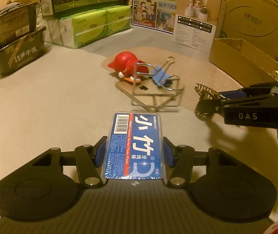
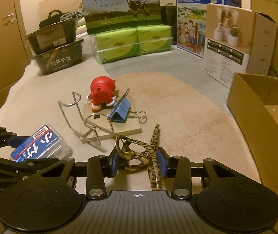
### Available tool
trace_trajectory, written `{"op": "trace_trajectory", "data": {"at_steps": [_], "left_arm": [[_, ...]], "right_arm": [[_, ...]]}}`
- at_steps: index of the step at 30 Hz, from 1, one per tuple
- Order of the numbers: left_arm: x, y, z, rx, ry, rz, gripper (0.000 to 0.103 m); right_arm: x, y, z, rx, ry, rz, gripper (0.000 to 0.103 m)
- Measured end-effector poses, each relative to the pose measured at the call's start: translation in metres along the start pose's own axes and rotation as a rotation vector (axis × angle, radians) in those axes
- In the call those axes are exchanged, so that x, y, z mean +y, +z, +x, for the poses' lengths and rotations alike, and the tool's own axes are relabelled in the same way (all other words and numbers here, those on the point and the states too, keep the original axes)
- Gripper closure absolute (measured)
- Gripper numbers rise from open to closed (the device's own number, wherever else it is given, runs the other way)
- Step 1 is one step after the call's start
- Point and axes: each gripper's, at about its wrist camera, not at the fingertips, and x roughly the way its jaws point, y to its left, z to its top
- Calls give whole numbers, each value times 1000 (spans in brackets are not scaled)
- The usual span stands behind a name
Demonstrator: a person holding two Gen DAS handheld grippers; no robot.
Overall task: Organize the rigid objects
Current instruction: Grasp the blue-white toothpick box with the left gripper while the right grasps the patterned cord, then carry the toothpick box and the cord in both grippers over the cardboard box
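A pale cloth-covered surface (image 2: 41, 101) with a tan oval mat (image 2: 187, 113) is seen, backed by milk cartons (image 2: 121, 5), green tissue packs (image 2: 133, 41) and stacked dark food tubs (image 2: 59, 44). An open brown cardboard box (image 2: 260, 117) is placed ahead and to the right of the right gripper.

The left gripper (image 1: 135, 150) is closed on a flat blue plastic box of dental floss picks (image 1: 134, 146), which is clamped between the blue pads (image 1: 101, 152) at its long sides. The right gripper (image 2: 138, 160) is closed around a leopard-patterned hair claw clip (image 2: 139, 152), which is held between both pads and rests against the mat.

Just ahead of both grippers, a bent silver wire stand (image 2: 84, 117) is seen on a flat beige card (image 2: 107, 122). A blue metal binder clip (image 2: 121, 111) and a red toy figure (image 2: 102, 93) lying face down are found on the same card, touching each other. From the right wrist view, the floss box is seen well to the left of the claw clip.
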Motion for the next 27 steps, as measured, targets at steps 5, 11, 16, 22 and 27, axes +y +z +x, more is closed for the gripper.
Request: {"op": "trace_trajectory", "data": {"at_steps": [5,11,16,22,27], "left_arm": [[-16,-13,-17,5,-4,-61,49],[-44,-24,-47,-9,-5,-83,49],[-66,-27,-71,-21,2,-93,49],[-85,-27,-93,-40,11,-120,49],[-100,-22,-108,-59,3,-107,49]], "right_arm": [[-5,-16,-28,14,-6,37,63],[-8,-32,-72,-6,-12,70,63],[-11,-40,-108,-28,-19,75,63],[-16,-45,-145,-52,-27,83,63],[-21,-49,-171,-76,-37,86,63]]}}
